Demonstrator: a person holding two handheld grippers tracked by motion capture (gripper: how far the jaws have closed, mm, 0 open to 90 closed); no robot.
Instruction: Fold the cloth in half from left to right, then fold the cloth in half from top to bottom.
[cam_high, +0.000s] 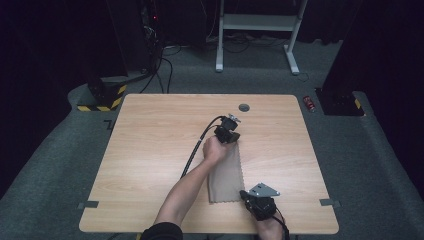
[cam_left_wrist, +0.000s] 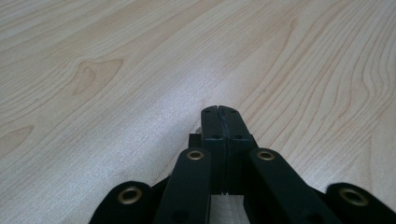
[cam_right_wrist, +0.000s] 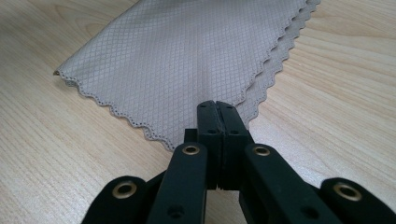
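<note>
A folded cloth (cam_high: 226, 175) was laid on the table (cam_high: 150, 150), its long axis running away from the person. The right gripper (cam_high: 248, 196) was held at the near right corner, jaws pressed together, seemingly on the cloth's scalloped edge. The left gripper (cam_high: 231, 136) was set at the far end, jaws closed; whether cloth was pinched there could not be told.

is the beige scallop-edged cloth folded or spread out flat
Folded. In the right gripper view the beige scallop-edged cloth shows two scalloped edges stacked along one side, lying as a narrow strip on the wooden table.
</note>
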